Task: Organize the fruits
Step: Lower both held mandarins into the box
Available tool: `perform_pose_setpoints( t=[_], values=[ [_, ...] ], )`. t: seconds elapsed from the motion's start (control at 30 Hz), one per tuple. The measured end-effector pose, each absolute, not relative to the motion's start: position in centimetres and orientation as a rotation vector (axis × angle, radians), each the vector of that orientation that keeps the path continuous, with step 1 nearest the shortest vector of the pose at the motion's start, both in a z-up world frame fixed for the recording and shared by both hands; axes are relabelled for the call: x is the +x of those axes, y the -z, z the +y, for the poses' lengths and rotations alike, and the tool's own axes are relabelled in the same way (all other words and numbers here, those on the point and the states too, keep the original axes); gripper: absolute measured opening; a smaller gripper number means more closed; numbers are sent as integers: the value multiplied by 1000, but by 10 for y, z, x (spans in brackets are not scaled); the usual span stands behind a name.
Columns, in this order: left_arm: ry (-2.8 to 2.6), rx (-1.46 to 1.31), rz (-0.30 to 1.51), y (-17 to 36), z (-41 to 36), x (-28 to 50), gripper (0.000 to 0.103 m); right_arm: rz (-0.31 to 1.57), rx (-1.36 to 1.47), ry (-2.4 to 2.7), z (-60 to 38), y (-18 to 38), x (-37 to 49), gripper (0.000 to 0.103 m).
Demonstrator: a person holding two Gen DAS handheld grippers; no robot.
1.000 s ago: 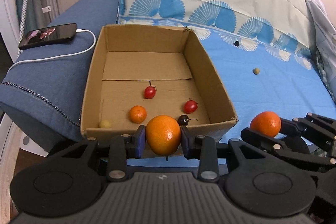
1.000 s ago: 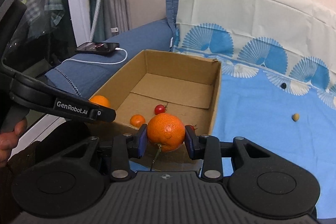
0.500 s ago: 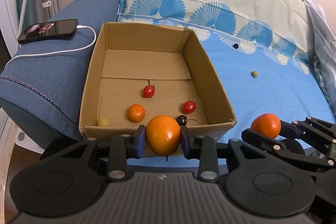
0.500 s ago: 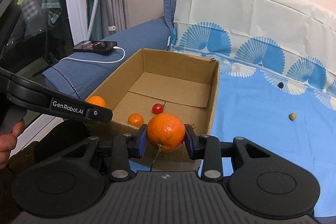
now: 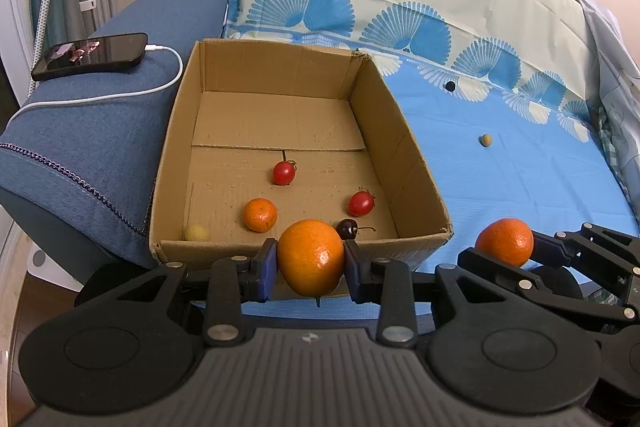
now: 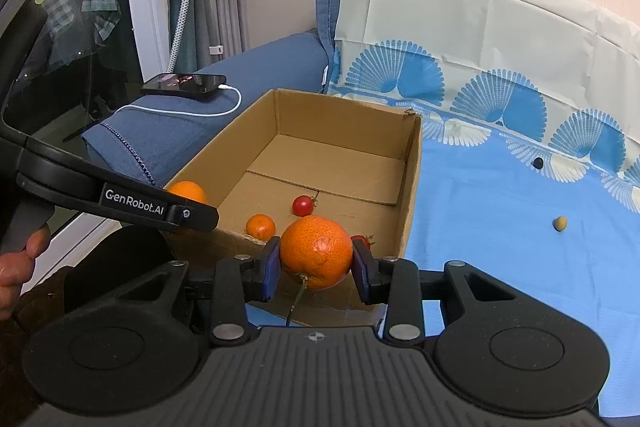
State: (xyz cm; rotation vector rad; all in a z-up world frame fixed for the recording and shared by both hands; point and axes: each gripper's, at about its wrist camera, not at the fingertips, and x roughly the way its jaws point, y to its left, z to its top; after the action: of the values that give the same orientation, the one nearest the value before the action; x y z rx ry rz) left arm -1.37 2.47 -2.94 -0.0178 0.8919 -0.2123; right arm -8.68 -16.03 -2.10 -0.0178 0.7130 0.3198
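Just beyond both fingertip pairs: open brown cardboard box. Left gripper pinching round orange mandarin; right gripper pinching stemmed orange mandarin. Left nearer box opening.

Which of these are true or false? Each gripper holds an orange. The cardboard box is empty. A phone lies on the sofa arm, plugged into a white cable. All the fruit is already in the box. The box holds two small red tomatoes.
1. Each gripper holds an orange: true. The left gripper clamps one orange and the right gripper clamps another orange.
2. The cardboard box is empty: false. Small fruits lie on its floor.
3. Phone plugged into a white cable: true.
4. All fruit is in the box: false. A dark berry and a tan fruit lie on the blue sheet.
5. Two red tomatoes: true.
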Motion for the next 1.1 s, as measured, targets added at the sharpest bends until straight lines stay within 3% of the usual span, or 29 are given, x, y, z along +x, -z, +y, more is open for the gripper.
perform_pose_setpoints(
  t=[1.1],
  values=[
    [190, -27, 900, 40, 31, 53, 38, 765, -35, -297, -154, 42, -22, 38]
  ],
)
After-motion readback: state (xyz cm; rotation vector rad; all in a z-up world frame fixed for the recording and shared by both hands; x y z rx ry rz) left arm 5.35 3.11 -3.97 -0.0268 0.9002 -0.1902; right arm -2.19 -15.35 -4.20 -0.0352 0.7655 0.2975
